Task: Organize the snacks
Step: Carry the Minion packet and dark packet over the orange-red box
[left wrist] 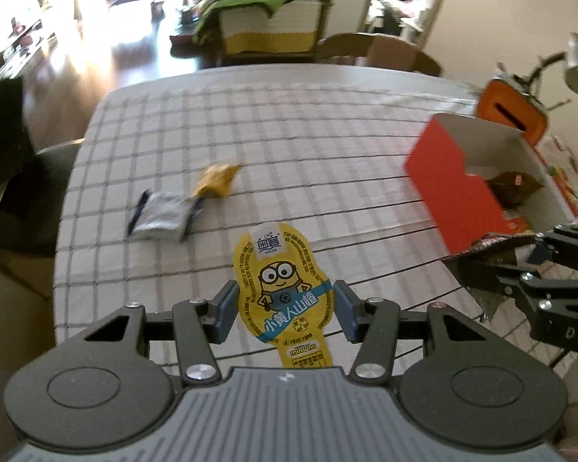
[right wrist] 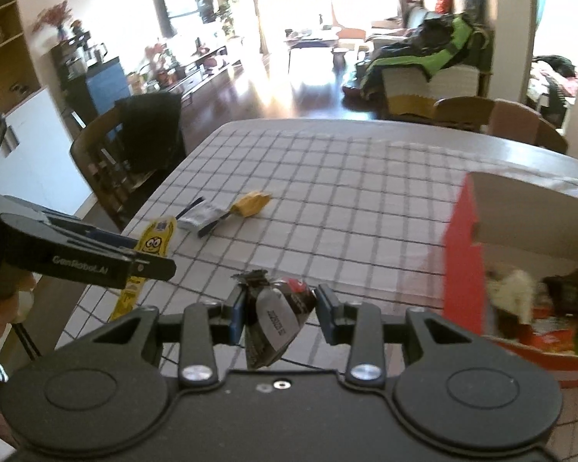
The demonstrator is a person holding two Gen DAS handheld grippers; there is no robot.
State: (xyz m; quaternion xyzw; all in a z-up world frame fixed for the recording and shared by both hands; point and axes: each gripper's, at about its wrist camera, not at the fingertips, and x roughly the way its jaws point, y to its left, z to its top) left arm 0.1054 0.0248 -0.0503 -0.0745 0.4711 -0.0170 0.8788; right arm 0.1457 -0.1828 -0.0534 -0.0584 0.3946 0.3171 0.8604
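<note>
Snacks were about half sorted, by my read. The red cardboard box with white inside (right wrist: 520,254), on the right of the checked tablecloth (left wrist: 289,134), already held a few wrappers: brown, white, orange, all blurred. Two pcs sat loose mid-table, just beside each other: a small crumpled yellow wrapper (left wrist: 217,180) and a flat silver-grey sachet with dark blue ends (left wrist: 162,216). Two more were in transit. My left gripper (left wrist: 287,310) had the flat yellow Minions-print snack pack (left wrist: 283,292) standing between its blue pads, apparently pinched, well short of the box. My right gripper (right wrist: 281,313) carried a crumpled black foil packet w/ a date stamp (right wrist: 277,321) against its left pad; the other pad looked slightly off, so grip prob. light.

Left cam gave the Minions label head-on; right cam showed that pack only edge-on. Right cam saw deeper into the box; left cam caught one brown wrapper (left wrist: 514,188) inside plus an orange tissue holder (left wrist: 514,109) behind.
</note>
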